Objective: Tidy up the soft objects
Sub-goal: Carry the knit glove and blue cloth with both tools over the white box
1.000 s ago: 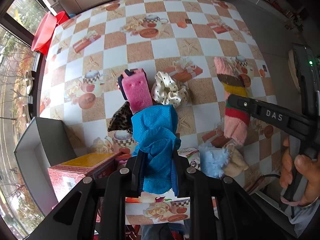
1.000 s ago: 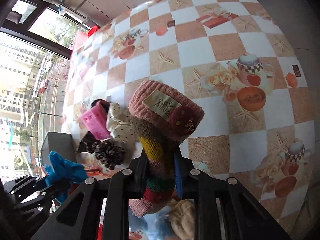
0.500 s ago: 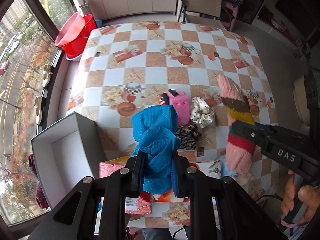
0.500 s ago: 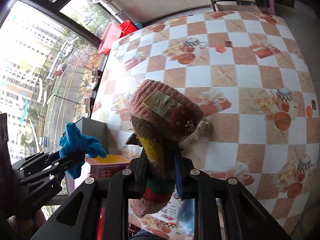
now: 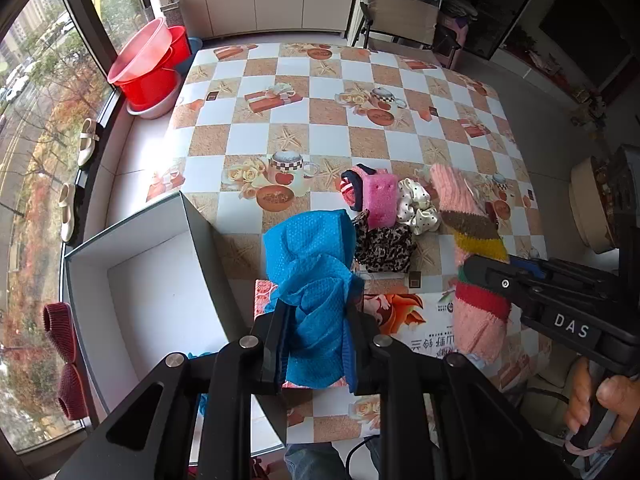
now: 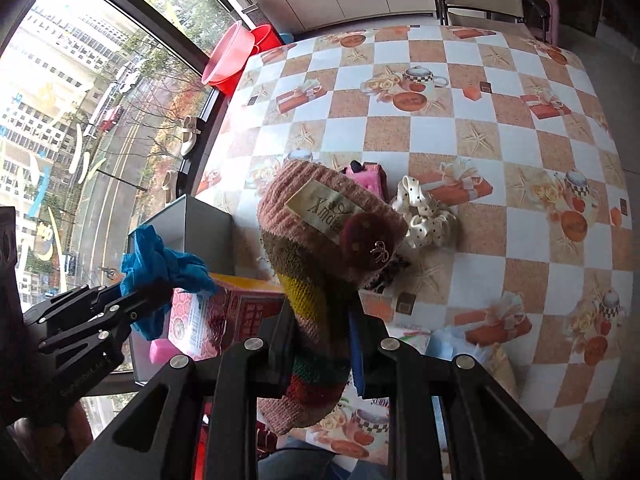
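Note:
My left gripper (image 5: 316,344) is shut on a blue cloth (image 5: 312,276) and holds it high above the table, near the open grey box (image 5: 160,292). The cloth also shows in the right wrist view (image 6: 160,264). My right gripper (image 6: 324,336) is shut on a striped knitted hat (image 6: 328,240), also held up in the air; the hat shows in the left wrist view (image 5: 468,232). On the table lie a pink sponge (image 5: 382,200), a white dotted scrunchie (image 5: 416,208) and a leopard scrunchie (image 5: 384,248).
A red-and-yellow carton (image 6: 224,312) and a printed packet (image 5: 420,320) lie at the table's near edge. Light blue and beige soft things (image 6: 472,348) lie near them. Red basins (image 5: 148,68) stand by the window, a chair (image 5: 404,16) behind the checked table (image 5: 328,136).
Both grippers have risen high above the table with their loads. The left one has shifted left, so the grey box is now in full view.

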`<state>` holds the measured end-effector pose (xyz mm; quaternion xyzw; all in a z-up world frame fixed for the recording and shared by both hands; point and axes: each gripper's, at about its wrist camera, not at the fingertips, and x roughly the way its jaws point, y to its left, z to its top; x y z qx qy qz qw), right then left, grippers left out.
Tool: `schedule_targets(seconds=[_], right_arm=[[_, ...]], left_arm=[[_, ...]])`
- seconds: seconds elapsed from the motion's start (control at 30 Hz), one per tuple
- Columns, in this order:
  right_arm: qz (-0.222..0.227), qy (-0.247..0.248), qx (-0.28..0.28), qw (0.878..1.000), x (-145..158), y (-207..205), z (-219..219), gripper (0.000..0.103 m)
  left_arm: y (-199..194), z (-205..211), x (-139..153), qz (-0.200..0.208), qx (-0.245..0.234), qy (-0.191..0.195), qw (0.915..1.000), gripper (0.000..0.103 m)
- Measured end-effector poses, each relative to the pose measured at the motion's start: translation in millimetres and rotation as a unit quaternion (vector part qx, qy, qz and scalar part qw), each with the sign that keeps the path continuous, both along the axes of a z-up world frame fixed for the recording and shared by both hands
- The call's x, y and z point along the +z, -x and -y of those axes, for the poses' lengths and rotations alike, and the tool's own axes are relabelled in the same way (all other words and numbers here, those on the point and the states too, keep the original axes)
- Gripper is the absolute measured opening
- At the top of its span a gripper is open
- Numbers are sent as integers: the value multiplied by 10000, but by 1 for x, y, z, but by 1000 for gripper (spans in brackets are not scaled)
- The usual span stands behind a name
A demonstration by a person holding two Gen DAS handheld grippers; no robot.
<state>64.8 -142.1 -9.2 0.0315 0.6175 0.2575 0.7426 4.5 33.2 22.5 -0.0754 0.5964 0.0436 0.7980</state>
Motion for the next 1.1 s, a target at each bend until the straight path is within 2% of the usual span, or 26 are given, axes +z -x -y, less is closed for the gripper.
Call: schedule_targets(seconds=[0.6, 1.1], right_arm=[[49, 371, -264, 9989, 17, 48, -7, 24], [162, 418, 229, 9987, 26, 75, -64, 24]], left_arm=[[48, -3, 9, 247, -480, 232, 9983, 23], [83, -48, 12, 416, -29, 352, 9985, 23]])
